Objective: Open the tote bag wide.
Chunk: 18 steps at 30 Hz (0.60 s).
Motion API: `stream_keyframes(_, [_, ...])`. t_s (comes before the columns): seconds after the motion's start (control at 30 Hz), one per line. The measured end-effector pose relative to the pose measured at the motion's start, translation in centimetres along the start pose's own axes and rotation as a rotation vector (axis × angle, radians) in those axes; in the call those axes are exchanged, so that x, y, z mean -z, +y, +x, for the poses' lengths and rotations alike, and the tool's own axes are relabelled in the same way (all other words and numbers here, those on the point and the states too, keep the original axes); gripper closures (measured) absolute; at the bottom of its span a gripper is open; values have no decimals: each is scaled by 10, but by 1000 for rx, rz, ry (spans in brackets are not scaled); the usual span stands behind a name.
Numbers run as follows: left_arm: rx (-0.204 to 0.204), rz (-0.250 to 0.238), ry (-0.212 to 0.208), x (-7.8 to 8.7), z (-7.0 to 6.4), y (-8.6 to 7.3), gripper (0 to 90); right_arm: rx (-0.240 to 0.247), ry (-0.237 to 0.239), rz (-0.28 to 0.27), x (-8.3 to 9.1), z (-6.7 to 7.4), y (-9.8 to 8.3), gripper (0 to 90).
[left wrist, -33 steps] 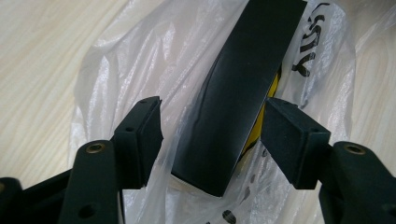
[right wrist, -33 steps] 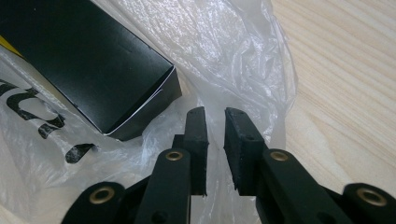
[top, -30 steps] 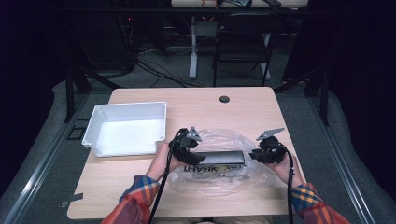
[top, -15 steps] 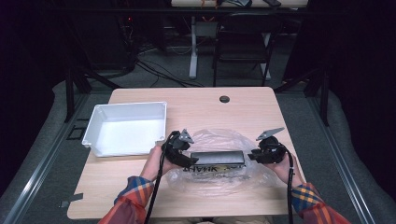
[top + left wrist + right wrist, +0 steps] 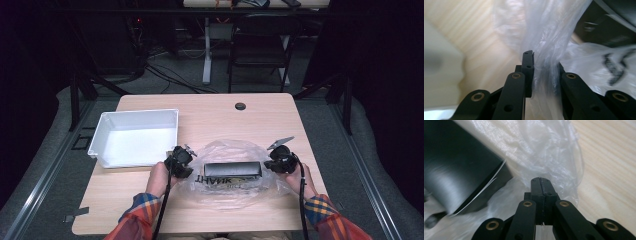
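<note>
Since the earlier frames the left hand-held gripper (image 5: 181,161) has slid down and leftward along the clear plastic bag (image 5: 227,150), off the end of the black box (image 5: 233,169) to the bag's left edge, and its jaws have just been closing; in the left gripper view a bunched fold of the film (image 5: 544,60) stands between them, pinched. At far left on the desk (image 5: 210,112) sits a white tray (image 5: 102,137), its near right corner just beside that gripper, so the tray crowds the left side of the bag. The bag lies crumpled in the near middle of the desk, with the long black box lying lengthwise inside it, dark lettering showing through the film just in front. A small dark round grommet (image 5: 240,106) sits toward the far edge, well apart from the work. On the right, the right hand-held gripper (image 5: 281,162) holds at the bag's right edge, clenched, with thin film (image 5: 541,220) caught between its tips, the box end just beside it. Beyond the desk stands a dark chair (image 5: 262,42) among floor cables.
</note>
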<state>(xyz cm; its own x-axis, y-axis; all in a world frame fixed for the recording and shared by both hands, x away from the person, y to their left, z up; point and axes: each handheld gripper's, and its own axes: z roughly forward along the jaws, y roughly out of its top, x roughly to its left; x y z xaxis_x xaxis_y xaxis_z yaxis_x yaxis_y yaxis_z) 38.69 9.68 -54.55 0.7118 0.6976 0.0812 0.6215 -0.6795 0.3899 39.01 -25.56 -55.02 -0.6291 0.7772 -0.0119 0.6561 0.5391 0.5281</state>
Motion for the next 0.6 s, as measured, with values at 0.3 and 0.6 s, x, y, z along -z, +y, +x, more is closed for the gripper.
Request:
stream_keyframes(0.3, [23, 80, 34, 1, 2, -11, 825, 33, -13, -3, -10, 9, 13, 890])
stream_keyframes(0.6, [-35, 97, -33, 15, -15, -29, 700, 68, 6, -18, -5, 7, 12, 849])
